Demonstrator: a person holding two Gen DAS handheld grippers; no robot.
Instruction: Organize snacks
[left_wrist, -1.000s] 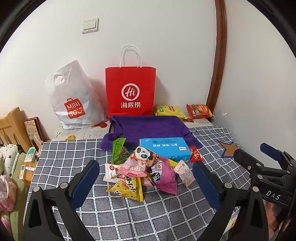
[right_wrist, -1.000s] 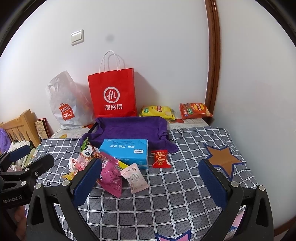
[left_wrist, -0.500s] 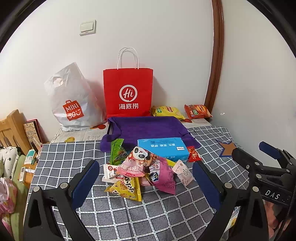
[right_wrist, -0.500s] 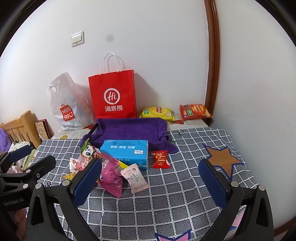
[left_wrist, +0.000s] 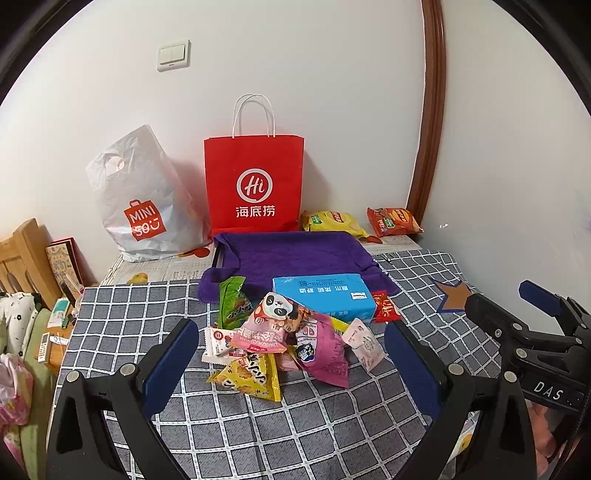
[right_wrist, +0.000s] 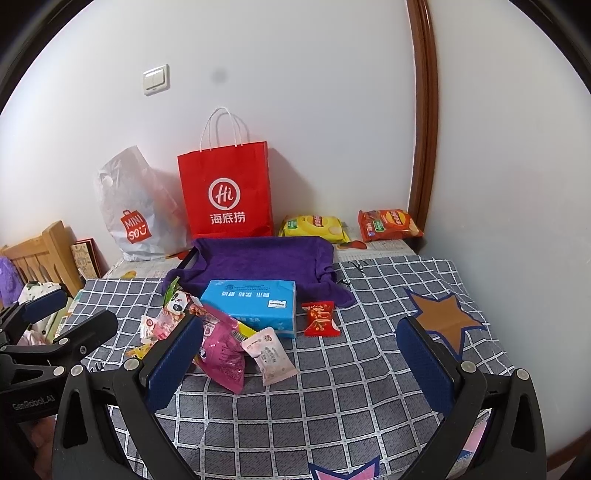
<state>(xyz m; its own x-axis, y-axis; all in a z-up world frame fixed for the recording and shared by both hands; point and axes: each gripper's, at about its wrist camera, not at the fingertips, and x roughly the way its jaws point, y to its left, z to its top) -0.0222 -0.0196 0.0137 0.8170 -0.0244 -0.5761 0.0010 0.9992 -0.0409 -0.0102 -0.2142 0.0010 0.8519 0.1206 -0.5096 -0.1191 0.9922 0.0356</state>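
Observation:
A pile of snack packets lies on the checked cloth: a panda packet (left_wrist: 273, 314), a yellow triangular packet (left_wrist: 251, 376), a magenta packet (left_wrist: 321, 354), a green packet (left_wrist: 232, 306), a small pink packet (right_wrist: 271, 356) and a red candy packet (right_wrist: 320, 319). A blue tissue box (left_wrist: 321, 297) sits behind them. My left gripper (left_wrist: 291, 365) is open and empty, just in front of the pile. My right gripper (right_wrist: 299, 365) is open and empty, in front of the pink packet.
A purple cloth-lined tray (left_wrist: 291, 254) lies behind the box. A red paper bag (left_wrist: 255, 184) and a white MINISO bag (left_wrist: 144, 199) stand against the wall. Yellow (left_wrist: 332, 221) and orange (left_wrist: 393, 220) crisp bags lie at the back right. Wooden furniture (left_wrist: 22, 254) stands left.
Both grippers have pulled back and risen slightly, so the scene sits a little lower and smaller in view. Nothing on the cloth has moved.

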